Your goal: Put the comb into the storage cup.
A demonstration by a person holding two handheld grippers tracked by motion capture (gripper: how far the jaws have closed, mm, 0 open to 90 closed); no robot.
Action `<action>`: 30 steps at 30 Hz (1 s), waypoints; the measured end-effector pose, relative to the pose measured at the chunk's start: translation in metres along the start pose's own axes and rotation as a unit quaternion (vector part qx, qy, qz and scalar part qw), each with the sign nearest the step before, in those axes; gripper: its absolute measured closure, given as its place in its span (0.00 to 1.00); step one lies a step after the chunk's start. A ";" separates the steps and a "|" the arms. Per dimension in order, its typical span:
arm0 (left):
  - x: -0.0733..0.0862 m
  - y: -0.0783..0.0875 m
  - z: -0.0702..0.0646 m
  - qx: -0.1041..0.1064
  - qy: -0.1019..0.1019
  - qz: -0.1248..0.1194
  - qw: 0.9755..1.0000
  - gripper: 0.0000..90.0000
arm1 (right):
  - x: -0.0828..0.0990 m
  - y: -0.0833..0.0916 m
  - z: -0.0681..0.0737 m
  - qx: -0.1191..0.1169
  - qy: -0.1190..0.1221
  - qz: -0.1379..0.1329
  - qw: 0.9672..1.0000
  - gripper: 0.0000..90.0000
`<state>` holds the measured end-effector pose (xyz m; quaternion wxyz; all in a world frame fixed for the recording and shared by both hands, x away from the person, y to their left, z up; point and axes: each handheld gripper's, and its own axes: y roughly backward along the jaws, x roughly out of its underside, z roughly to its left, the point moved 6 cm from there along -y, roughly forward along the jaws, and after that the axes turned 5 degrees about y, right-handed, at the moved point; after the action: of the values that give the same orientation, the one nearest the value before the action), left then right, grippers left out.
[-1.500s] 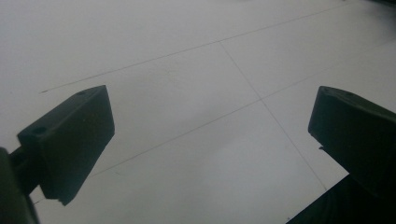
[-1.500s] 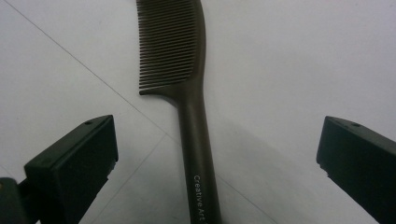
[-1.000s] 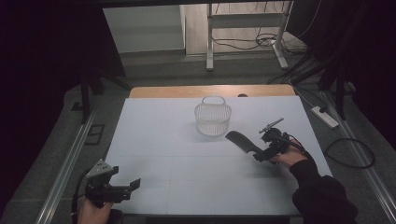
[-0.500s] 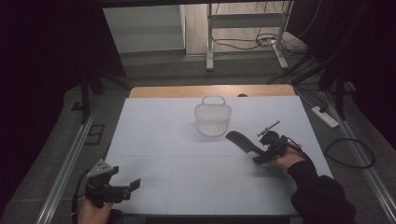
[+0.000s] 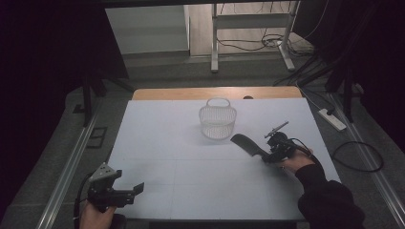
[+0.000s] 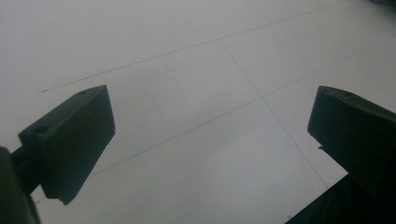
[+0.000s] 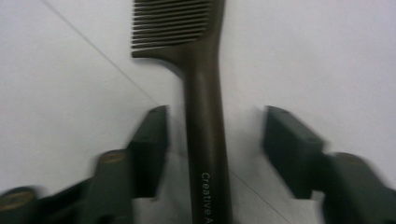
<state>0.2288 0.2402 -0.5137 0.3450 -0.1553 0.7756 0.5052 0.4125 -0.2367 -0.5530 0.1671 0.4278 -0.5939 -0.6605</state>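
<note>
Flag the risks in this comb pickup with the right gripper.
1. The right gripper has just been closing, yet gaps show on both sides of the comb handle, which sits nearer one jaw; that jaw may push it sideways before the other touches.
2. The grip falls low on the handle, far from the teeth, so the comb might tip when lifted.
3. The basket stands close; a swing could knock it.

The high view looks forward and down over the whole white table (image 5: 191, 186). Each gripper view sits close above that same tabletop; the right one faces the comb (image 7: 205, 140).
</note>
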 end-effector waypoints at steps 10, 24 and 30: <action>0.000 0.000 0.000 -0.001 0.000 0.001 1.000 0.02 | 0.000 0.002 0.000 -0.018 0.000 -0.005 1.000 0.80; -0.001 -0.002 0.002 0.014 0.012 0.010 1.000 0.01 | 0.011 0.008 -0.007 -0.017 -0.024 -0.025 0.999 0.80; -0.006 -0.005 -0.001 0.039 0.017 -0.001 0.999 0.00 | 0.014 0.016 -0.005 -0.015 -0.025 -0.040 0.999 0.80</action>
<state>0.2353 0.2368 -0.5127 0.3381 -0.1514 0.8006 0.4710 0.4032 -0.2535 -0.5424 0.1315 0.4322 -0.5704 -0.6860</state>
